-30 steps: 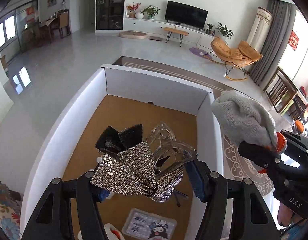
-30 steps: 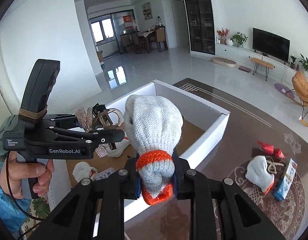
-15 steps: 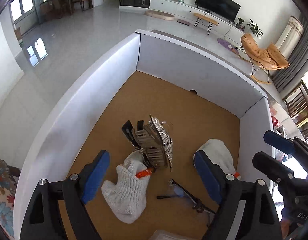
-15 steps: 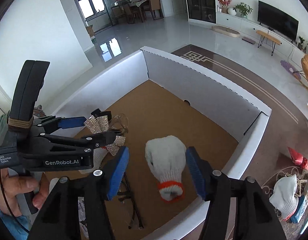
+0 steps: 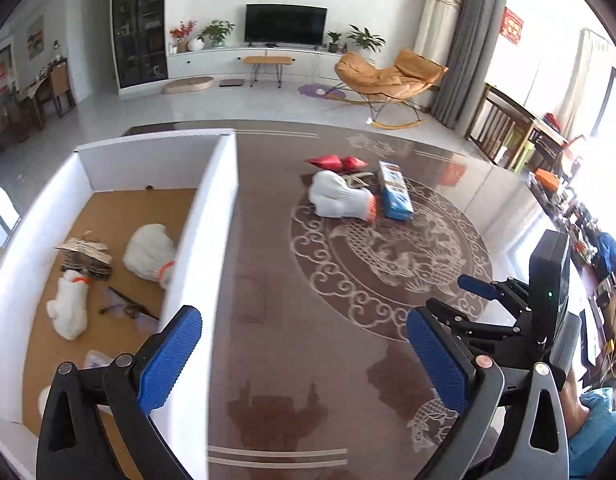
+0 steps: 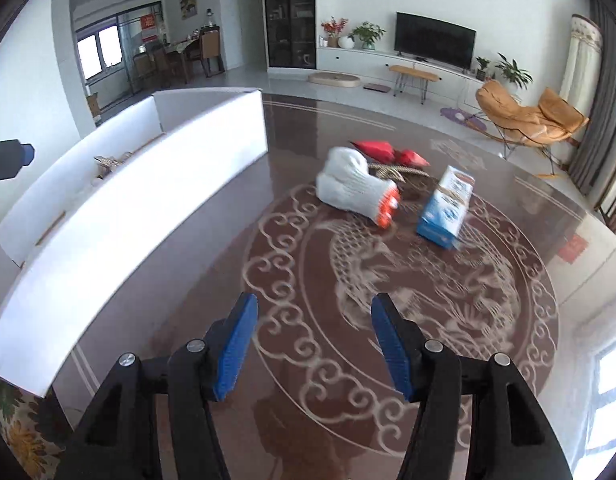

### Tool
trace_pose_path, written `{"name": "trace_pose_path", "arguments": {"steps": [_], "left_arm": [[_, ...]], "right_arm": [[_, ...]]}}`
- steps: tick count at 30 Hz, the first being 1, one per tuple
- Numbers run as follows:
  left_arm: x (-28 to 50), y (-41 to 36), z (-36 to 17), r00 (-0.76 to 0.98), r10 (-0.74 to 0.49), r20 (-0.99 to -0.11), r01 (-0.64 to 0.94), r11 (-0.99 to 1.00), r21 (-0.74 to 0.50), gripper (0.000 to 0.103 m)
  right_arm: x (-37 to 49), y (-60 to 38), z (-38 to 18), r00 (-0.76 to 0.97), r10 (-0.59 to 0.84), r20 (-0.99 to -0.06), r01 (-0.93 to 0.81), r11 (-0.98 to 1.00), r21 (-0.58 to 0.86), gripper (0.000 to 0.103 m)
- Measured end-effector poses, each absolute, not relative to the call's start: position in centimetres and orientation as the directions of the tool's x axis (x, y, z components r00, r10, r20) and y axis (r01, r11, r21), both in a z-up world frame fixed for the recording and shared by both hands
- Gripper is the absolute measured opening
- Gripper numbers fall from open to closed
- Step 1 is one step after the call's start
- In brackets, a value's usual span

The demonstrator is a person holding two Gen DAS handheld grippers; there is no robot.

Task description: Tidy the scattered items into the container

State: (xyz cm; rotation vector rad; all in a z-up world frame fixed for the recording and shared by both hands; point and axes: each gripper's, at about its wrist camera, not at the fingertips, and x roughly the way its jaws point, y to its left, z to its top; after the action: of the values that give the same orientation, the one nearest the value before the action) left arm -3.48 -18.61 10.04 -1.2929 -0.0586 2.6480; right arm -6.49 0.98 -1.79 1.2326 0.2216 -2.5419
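Observation:
A white box with a brown floor (image 5: pixel 212 216) (image 6: pixel 148 184) stands on the left of the brown table. In it lie two white gloves (image 5: pixel 150 254) (image 5: pixel 68 308), a rhinestone hair clip (image 5: pixel 84 256) and glasses (image 5: pixel 126 306). On the table lie a white glove with an orange cuff (image 5: pixel 340 200) (image 6: pixel 356 190), a blue-white carton (image 5: pixel 396 196) (image 6: pixel 446 208), a red packet (image 5: pixel 334 162) (image 6: pixel 388 150) and a woven item (image 6: pixel 392 172). My left gripper (image 5: pixel 304 360) is open and empty beside the box's right wall. My right gripper (image 6: pixel 314 344) (image 5: pixel 464 300) is open and empty over the table.
The table has a pale dragon pattern (image 6: pixel 408 280) around the loose items. A small packet (image 5: pixel 94 358) lies at the box's near end. A flowered cloth (image 6: pixel 16 432) shows at the table's near left corner. The living room lies beyond.
Both grippers let go of their loads, the hair clip and a glove, which now lie in the box. Both then swung right, out of the box, toward the loose items.

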Motion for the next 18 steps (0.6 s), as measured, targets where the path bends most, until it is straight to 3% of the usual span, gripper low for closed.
{"name": "trace_pose_path", "arguments": {"steps": [7,18], "left_arm": [[-5.3,-6.3,0.5,-0.529,0.233,-0.816,-0.205,-0.968,-0.144,0.103],[-7.4,-3.0,-2.7,-0.558,0.151,-0.816,-0.174,-0.983,-0.063,0.103]], "right_arm": [[-2.6,14.1,-5.1,-0.582,-0.065,-0.811,0.115,-0.993,-0.003,0.06],[-2.1,16.4,-5.8,-0.615,-0.016,-0.788,0.038,-0.999,-0.009,0.061]]}}
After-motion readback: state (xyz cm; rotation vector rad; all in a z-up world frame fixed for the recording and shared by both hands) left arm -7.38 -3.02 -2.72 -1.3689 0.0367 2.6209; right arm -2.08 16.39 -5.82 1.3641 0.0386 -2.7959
